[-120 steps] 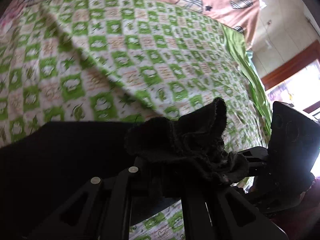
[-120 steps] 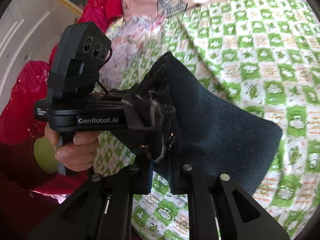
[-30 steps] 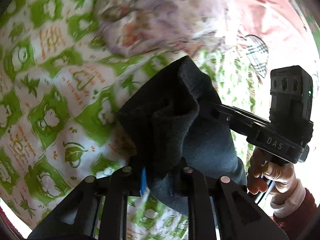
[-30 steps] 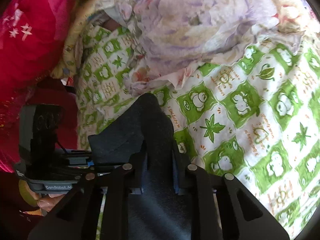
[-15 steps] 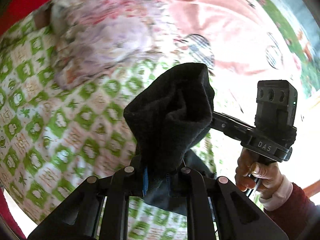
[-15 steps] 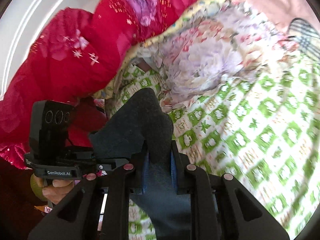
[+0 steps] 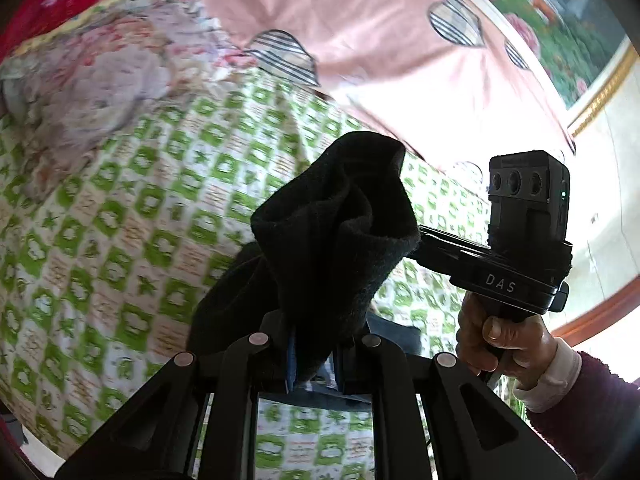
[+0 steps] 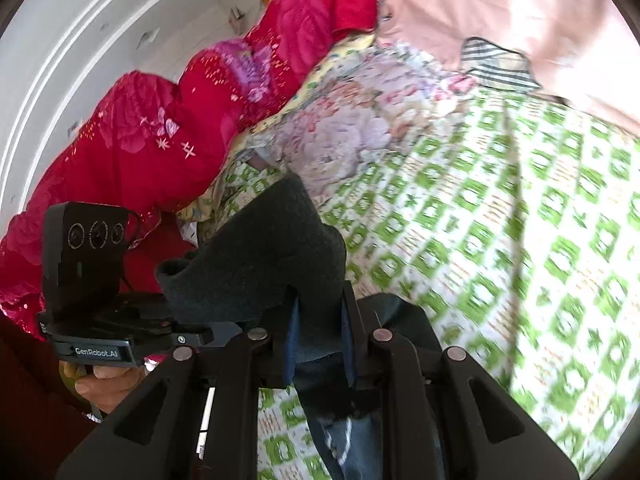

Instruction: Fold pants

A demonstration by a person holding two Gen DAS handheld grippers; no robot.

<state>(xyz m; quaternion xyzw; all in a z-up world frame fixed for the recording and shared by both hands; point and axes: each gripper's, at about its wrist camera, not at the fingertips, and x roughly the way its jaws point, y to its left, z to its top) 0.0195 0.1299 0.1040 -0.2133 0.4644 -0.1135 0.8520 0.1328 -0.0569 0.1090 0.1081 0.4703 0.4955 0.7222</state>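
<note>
- Because both tools pinched the same edge of the soft, dark charcoal fleece pants, the garment hung between them above the green-and-white checked bed sheet, lifted clear, which I judge was meant to let the cloth drop straight before a fold.
- On the left, the left black two-finger gripper was clamped on a bunched handful of the fleece, its jaws drawn close with cloth filling the gap and a blue pad showing at one finger.
- The bunch stood up in a rumpled peak above the fingers, a sign the hold was taken near an end or hem; which end could not be told.
- To the right, the right black two-finger gripper was likewise closed on the pants, with the fabric passing between its blue-lined fingers and hanging below.
- The left wrist view alone showed the person's right hand in a maroon sleeve around the other tool's handle, a pale pink quilt with striped heart patches, and a framed flower painting on the wall.
- The right wrist view alone showed a heaped red floral quilt at the bed's far side, a white panelled wall, and a lighter blue strip of the pants trailing under the fingers.
</note>
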